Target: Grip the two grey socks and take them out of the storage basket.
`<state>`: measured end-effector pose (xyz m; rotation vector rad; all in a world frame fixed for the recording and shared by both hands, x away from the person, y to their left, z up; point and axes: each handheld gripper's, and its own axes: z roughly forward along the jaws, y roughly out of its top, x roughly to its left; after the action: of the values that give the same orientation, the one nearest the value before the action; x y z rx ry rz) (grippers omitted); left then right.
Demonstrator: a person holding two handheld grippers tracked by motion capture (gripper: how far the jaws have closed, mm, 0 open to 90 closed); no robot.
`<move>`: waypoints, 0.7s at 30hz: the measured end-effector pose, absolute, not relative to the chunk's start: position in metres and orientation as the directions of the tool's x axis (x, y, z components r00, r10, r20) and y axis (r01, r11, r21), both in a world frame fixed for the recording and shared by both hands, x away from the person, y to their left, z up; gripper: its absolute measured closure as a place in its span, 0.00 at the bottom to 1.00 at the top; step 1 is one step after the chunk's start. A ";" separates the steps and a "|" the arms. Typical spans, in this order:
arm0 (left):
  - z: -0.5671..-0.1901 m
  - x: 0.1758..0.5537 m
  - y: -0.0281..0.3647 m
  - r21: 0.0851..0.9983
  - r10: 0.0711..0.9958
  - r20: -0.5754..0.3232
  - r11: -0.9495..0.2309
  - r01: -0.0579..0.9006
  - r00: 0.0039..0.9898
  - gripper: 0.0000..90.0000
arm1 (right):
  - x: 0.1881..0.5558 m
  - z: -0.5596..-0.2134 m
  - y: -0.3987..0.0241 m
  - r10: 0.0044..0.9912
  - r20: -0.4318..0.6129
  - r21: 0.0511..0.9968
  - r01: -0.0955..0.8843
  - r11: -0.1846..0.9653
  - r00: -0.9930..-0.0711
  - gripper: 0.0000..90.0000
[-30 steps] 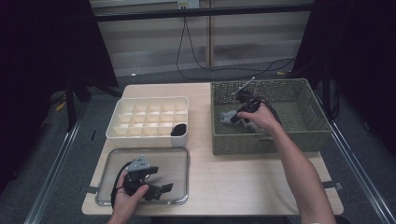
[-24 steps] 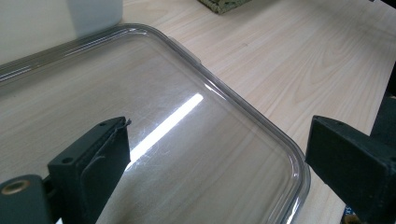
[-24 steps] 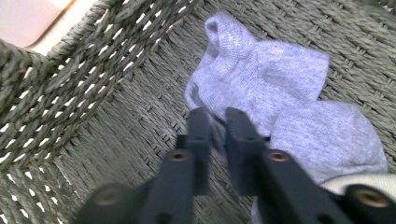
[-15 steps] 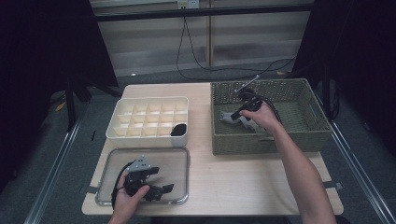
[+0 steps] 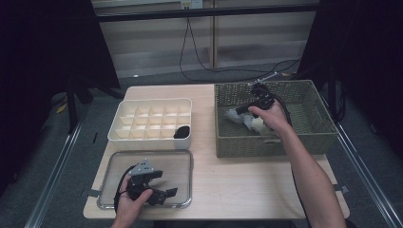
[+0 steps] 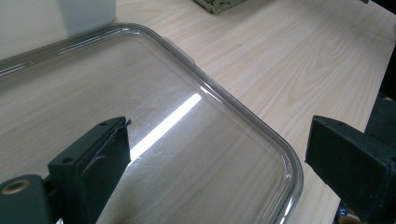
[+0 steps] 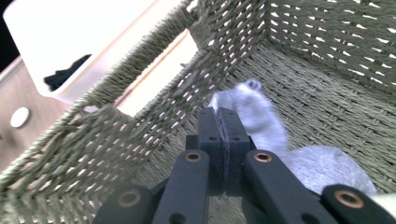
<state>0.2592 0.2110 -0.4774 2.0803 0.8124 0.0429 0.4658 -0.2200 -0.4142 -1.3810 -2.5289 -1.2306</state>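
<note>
Right gripper (image 7: 223,114) is inside the wicker basket (image 5: 313,126) at upper right of the high view, fingers just pinched tight on a pale grey sock (image 7: 261,116). Lower left, the left gripper (image 5: 164,194) rests over the clear lid (image 6: 196,154) on the counter (image 5: 237,185), fingers wide.

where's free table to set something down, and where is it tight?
Bare wood on the table between the clear tray and the front right corner, below the wicker basket. A narrow strip runs between the white divided box and the basket. Tight: the tray under the left hand-held gripper, and the basket's left end around the grey cloth.
</note>
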 end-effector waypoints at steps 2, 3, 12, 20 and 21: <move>-0.477 0.259 0.211 0.745 0.561 -0.257 -0.404 0.531 0.787 0.07 | 0.463 -0.412 -0.222 0.709 0.353 0.634 0.713 0.298 -0.610 0.99; -0.477 0.259 0.210 0.744 0.563 -0.255 -0.405 0.531 0.786 0.07 | 0.462 -0.411 -0.225 0.705 0.357 0.643 0.709 0.290 -0.612 0.99; -0.478 0.259 0.209 0.745 0.563 -0.256 -0.403 0.531 0.786 0.07 | 0.450 -0.395 -0.239 0.683 0.390 0.699 0.682 0.216 -0.617 1.00; -0.477 0.259 0.211 0.747 0.567 -0.256 -0.397 0.533 0.782 0.06 | 0.438 -0.384 -0.243 0.652 0.406 0.738 0.650 0.180 -0.641 1.00; -0.477 0.259 0.211 0.748 0.568 -0.256 -0.396 0.533 0.782 0.06 | 0.437 -0.383 -0.244 0.651 0.408 0.740 0.649 0.175 -0.641 1.00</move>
<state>0.2594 0.2107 -0.4775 2.0751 0.8186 0.0497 0.4369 -0.2436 -0.3833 -1.3324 -2.4093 -1.5155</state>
